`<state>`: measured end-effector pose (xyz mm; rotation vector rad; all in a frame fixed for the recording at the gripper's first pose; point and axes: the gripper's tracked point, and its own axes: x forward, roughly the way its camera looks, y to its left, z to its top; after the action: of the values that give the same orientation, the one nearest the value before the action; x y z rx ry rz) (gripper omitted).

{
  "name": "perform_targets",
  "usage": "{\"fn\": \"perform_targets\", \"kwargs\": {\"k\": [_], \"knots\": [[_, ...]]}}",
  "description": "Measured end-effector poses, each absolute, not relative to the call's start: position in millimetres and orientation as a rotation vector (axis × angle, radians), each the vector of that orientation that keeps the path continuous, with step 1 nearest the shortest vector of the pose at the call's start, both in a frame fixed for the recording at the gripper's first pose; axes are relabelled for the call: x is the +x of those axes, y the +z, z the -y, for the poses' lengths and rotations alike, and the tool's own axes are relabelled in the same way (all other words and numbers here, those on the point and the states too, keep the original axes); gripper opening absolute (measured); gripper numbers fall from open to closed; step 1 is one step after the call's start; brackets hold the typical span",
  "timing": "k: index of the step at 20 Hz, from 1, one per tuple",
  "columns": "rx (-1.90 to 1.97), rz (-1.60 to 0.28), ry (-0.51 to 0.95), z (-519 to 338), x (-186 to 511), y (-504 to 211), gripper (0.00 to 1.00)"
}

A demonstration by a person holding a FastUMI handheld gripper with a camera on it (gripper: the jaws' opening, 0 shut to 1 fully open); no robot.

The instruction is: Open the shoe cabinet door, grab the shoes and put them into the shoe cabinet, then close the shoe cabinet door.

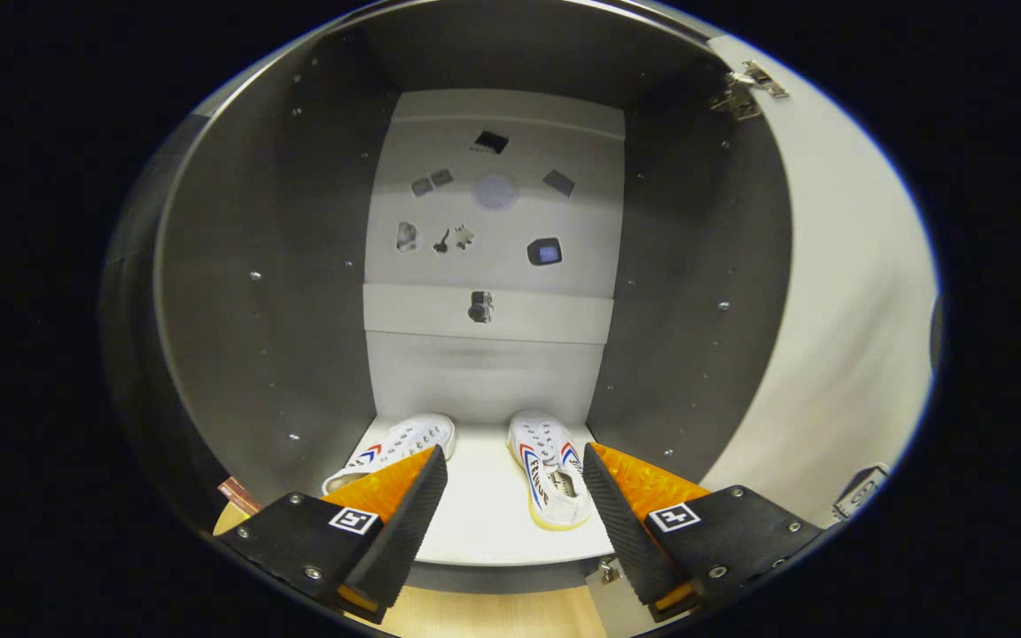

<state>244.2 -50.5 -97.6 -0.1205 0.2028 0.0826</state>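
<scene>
Inside the cabinet (262, 292), both shoes (550, 478) sit on the floor panel, just beyond my gripper (515, 505), whose fingers are spread and empty. Risk: swinging the open door (838, 292) shut with the fingers inside would jam them.

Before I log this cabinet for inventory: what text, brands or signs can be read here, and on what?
Right shoe, side lettering: too blurred to read surely.
Left shoe: stripes, no legible words.
Back panel stickers: too small.
Gripper, jaws open before the shoes: square markers, no words.
</scene>
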Motion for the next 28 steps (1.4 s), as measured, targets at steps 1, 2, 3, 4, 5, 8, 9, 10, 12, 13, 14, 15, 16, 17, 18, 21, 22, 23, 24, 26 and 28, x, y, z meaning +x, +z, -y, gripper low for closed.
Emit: {"fn": "perform_targets", "kwargs": {"k": [1, 2, 3, 4, 5, 8, 9, 10, 12, 13, 14, 15, 16, 17, 18, 21, 22, 23, 24, 26, 28], "knots": [[-0.113, -0.188, 0.082, 53.4, 226.1, -89.9, 0.95], [-0.107, -0.175, 0.076, 57.3, 208.5, -83.1, 0.95], [-0.098, -0.163, 0.070, 61.7, 191.6, -76.8, 0.95], [-0.089, -0.153, 0.062, 67.1, 174.8, -71.3, 0.95], [-0.082, -0.142, 0.051, 72.8, 156.7, -66.2, 0.95], [-0.090, -0.121, 0.012, 95.0, 102.2, -53.2, 0.95], [-0.094, -0.114, -0.003, 101.2, 88.6, -46.2, 0.95], [-0.096, -0.104, -0.017, 108.8, 73.6, -41.7, 0.95], [-0.092, -0.088, -0.039, 122.9, 44.3, -34.6, 0.95], [-0.092, -0.084, -0.050, 129.6, 30.1, -30.9, 0.95], [-0.095, -0.082, -0.062, 138.7, 15.9, -27.6, 0.95], [-0.096, -0.078, -0.070, 147.4, 2.4, -24.1, 0.95], [-0.096, -0.072, -0.074, 155.8, -8.9, -19.3, 0.95], [-0.094, -0.073, -0.074, 164.3, -18.1, -16.7, 0.95], [-0.088, -0.070, -0.072, 173.6, -27.7, -12.4, 0.95], [-0.075, -0.059, -0.061, 204.0, -42.0, 0.6, 0.95], [-0.073, -0.061, -0.067, 219.7, -45.4, 4.7, 0.95], [-0.064, -0.064, -0.050, 231.5, -49.2, 9.2, 0.95], [-0.029, -0.079, -0.001, 229.9, -54.0, 10.0, 0.95], [-0.019, -0.095, 0.004, 251.7, -58.9, 13.0, 0.93], [-0.047, -0.080, 0.004, 278.8, -60.6, 19.3, 0.95]]}}
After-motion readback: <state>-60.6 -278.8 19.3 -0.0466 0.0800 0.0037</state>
